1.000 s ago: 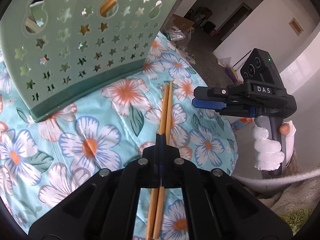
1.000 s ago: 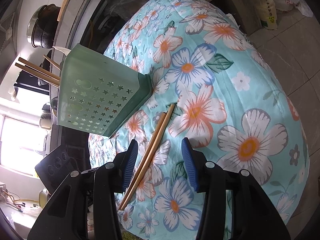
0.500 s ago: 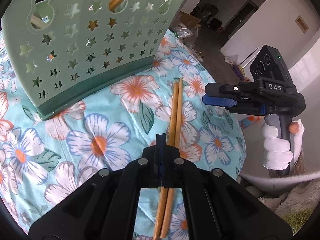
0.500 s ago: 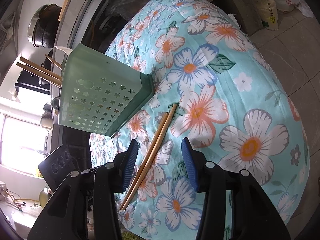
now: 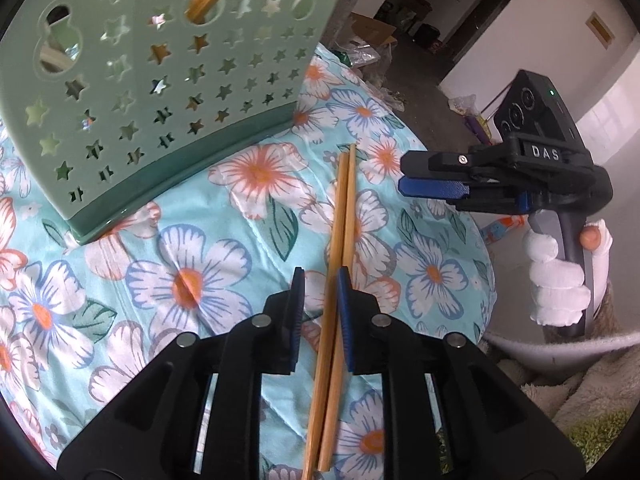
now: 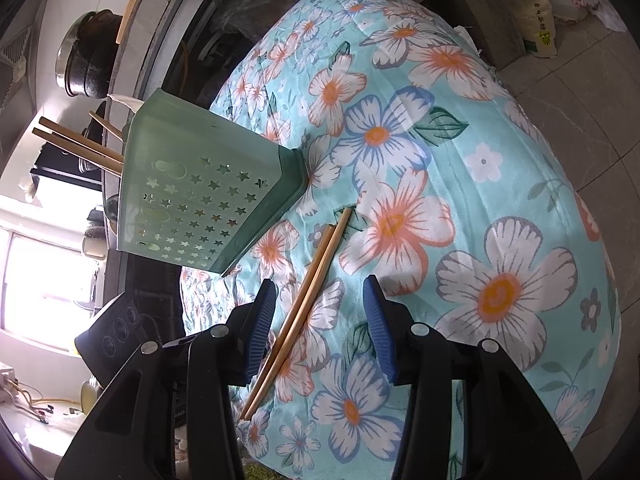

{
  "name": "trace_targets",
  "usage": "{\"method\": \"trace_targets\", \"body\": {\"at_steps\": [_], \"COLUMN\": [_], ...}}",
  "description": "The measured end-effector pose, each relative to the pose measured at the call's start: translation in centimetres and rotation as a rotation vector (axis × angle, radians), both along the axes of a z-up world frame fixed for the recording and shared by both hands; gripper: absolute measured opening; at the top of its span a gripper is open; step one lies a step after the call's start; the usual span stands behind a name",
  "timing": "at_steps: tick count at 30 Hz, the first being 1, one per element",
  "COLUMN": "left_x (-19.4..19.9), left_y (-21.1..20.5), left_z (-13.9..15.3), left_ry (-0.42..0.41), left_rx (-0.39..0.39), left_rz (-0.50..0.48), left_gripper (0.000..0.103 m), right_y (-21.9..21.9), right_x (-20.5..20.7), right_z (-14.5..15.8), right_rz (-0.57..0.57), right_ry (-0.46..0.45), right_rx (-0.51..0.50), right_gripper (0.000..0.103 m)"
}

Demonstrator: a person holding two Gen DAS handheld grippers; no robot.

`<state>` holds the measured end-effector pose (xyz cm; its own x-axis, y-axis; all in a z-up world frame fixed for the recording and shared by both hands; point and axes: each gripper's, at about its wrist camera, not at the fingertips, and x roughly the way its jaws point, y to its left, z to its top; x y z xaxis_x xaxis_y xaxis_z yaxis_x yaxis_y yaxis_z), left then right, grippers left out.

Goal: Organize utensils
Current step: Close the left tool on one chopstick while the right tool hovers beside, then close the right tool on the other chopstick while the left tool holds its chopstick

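Wooden chopsticks [image 5: 344, 216] lie released as the left tool [image 5: 320, 280] has parted narrowly; the right tool [image 6: 320, 292] stays wide.

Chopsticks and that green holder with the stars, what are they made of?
The chopsticks look like bamboo or wood: matte, tan, with faint grain. The green holder seems to be moulded plastic: smooth, slightly glossy, with cleanly cut star holes. Both rest on a flowered cloth.

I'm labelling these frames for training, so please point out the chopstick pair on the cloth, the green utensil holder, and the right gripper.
chopstick pair [image 5: 345, 216]: left wrist view, mid-shaft on the cloth.
green utensil holder [image 6: 208, 168]: right wrist view, its star-perforated side wall.
right gripper [image 6: 320, 320]: right wrist view, midway between its fingertips.
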<state>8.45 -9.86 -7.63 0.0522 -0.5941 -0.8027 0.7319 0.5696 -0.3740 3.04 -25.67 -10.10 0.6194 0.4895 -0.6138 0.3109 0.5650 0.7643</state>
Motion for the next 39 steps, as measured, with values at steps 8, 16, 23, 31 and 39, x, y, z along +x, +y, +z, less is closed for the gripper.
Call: {"method": "trace_targets", "body": {"at_steps": [8,16,23,31,39], "left_x": [-1.0,-1.9,-2.6,-2.0,-1.4], "left_y": [-1.3,-2.8,-4.7,-3.9,-1.9], "left_z": [-0.4,-0.3,-1.1,-0.8,-1.0], "left_ry": [-0.088,-0.188,-0.262,-0.259,-0.233], "left_rx": [0.08,0.155,0.224,0.222,0.198], "left_rz": [-0.049,-0.089,-0.112,-0.065,-0.042], "left_gripper": [0.017,0.017,0.016,0.005,0.005], "right_y": [0.1,0.0,0.5,2.0,3.0], "right_x": [0.1,0.1,0.2,1.4,3.2], "right_z": [0.0,-0.2,-0.4,-1.3,-1.7], "right_rz": [0.001,-0.002,0.004,0.031,0.012], "right_ry": [0.001,0.003,0.006,0.026,0.043], "right_rx": [0.001,0.004,0.019,0.052,0.018], "right_gripper": [0.045,0.045,0.045,0.045,0.039]}}
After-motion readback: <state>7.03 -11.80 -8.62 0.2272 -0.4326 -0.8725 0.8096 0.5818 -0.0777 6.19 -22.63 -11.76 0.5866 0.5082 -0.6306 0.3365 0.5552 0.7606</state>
